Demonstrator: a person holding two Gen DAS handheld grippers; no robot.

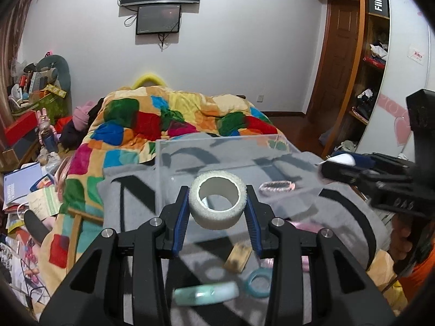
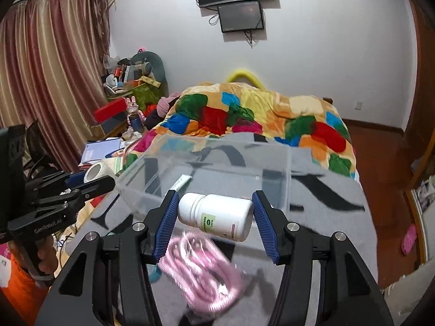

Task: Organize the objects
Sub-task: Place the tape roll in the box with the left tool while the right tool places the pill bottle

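My left gripper [image 1: 217, 203] is shut on a white tape roll [image 1: 217, 203] and holds it in the air in front of a clear plastic box [image 1: 190, 146] on the grey blanket. My right gripper [image 2: 216, 213] is shut on a white pill bottle [image 2: 217, 213] lying sideways, held above the blanket near the same clear box [image 2: 152, 160]. A coiled pink cable [image 2: 201, 269] lies below the bottle. In the left wrist view a pale green bangle [image 1: 206, 293], a blue ring [image 1: 259, 282], a small wooden block [image 1: 238, 256] and a pink bracelet [image 1: 277, 186] lie on the blanket.
The grey blanket [image 1: 130, 198] covers a bed with a colourful quilt [image 1: 168, 119] behind. Cluttered papers and boxes [image 1: 24, 190] lie to the left. The right gripper's body [image 1: 380, 182] shows at the right of the left wrist view. A small tube [image 2: 182, 180] lies inside the box.
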